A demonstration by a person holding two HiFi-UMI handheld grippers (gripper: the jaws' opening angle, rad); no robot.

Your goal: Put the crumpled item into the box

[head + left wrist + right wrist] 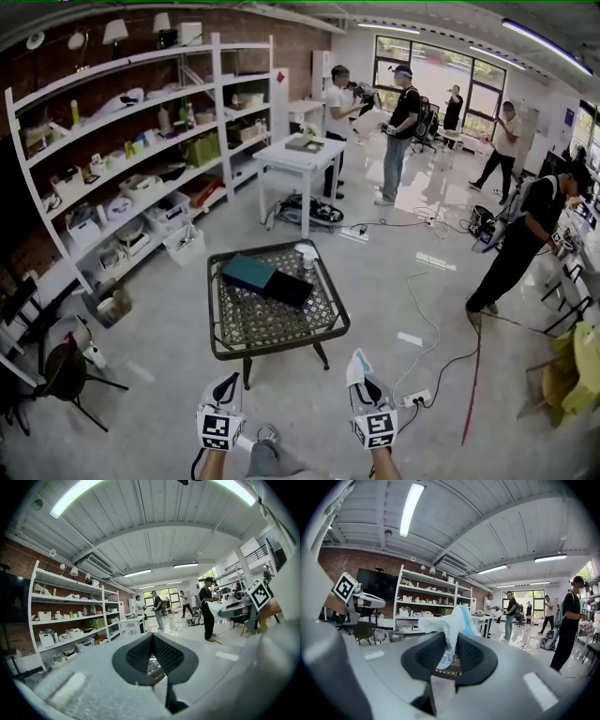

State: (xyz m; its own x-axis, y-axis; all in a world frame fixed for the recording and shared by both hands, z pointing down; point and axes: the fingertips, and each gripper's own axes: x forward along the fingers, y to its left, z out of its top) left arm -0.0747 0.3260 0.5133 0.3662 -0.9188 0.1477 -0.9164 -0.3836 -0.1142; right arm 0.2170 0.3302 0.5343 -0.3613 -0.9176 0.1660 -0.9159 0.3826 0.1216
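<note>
R gripper fingers pinching the crumpled wad (white w/ blue), held in the air well apart from the box, on its near side. L gripper fingers pressed together, nothing btwn. Box sits on the worktop. Step, my read: carry phase, wad grabbed but not delivered. Next: reach fwd till above the box, then let go. Can't tell if the box is open.

We count two hand-held grippers, one crumpled item and one box. We see two tables, one dark lattice table and one white table, plus one white shelf unit. We also count five people across the room.
</note>
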